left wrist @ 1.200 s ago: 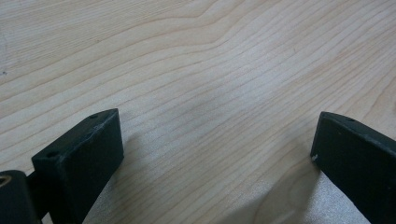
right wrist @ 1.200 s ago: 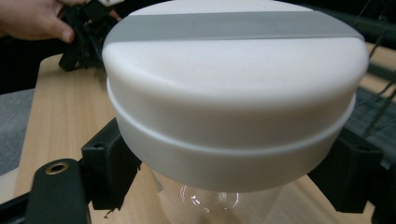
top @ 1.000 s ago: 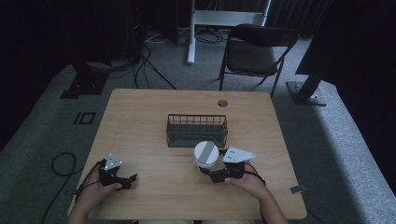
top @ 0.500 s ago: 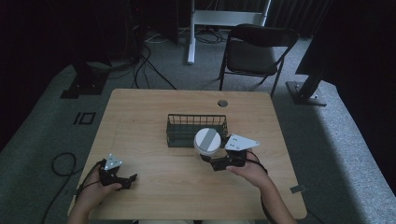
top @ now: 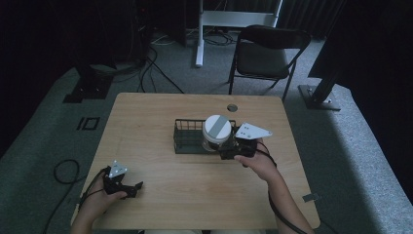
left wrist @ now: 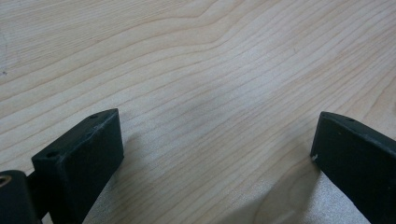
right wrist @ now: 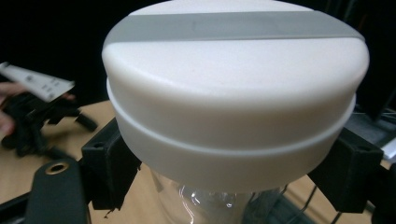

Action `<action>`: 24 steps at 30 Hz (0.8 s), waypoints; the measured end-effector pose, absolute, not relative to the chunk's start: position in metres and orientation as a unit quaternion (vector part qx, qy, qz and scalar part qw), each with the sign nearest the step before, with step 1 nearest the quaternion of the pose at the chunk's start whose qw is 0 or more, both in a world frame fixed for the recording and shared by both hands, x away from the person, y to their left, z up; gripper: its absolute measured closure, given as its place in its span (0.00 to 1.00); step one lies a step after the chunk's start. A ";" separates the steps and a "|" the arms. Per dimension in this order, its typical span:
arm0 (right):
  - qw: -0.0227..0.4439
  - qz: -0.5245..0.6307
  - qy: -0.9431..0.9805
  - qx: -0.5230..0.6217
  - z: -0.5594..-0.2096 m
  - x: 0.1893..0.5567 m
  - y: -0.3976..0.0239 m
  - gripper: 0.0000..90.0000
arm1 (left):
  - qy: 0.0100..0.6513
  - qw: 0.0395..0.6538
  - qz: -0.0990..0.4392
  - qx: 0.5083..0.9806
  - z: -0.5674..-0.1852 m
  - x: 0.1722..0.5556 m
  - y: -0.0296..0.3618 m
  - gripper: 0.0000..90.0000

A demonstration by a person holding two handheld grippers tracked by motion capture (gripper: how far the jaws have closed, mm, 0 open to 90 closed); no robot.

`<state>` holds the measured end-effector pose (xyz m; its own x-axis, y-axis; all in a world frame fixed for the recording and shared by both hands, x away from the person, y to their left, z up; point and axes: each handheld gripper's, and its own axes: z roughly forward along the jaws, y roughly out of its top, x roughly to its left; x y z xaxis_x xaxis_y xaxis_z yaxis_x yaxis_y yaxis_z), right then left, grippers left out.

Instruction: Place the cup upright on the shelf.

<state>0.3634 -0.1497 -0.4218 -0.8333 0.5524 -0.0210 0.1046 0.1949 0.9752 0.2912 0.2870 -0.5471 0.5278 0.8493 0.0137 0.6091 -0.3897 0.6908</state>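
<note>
Glass jar with white lid was held by right gripper, fingers clamped on body just under lid, jar over right end of wire basket. Left gripper rested near table edge, fingers spread, nothing between. Judged: glass rigid, smooth, likely slippery and breakable; hold below lid rim seemed safest.
</note>
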 end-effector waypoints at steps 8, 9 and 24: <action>0.206 0.591 0.742 0.240 -0.415 0.386 -0.147 0.20 | 0.447 0.323 0.186 0.813 -0.547 0.291 0.287 0.03; 0.206 0.590 0.742 0.242 -0.415 0.389 -0.147 0.20 | 0.447 0.322 0.186 0.814 -0.547 0.291 0.287 0.03; 0.196 0.552 0.759 0.283 -0.423 0.421 -0.125 0.20 | 0.447 0.323 0.186 0.814 -0.547 0.291 0.287 0.03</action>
<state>0.4209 -0.1253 -0.4235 -0.7628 0.6464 0.0141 0.2127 0.2302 0.9496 0.2911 0.2868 -0.5471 0.5322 0.8465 0.0141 0.6070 -0.3931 0.6907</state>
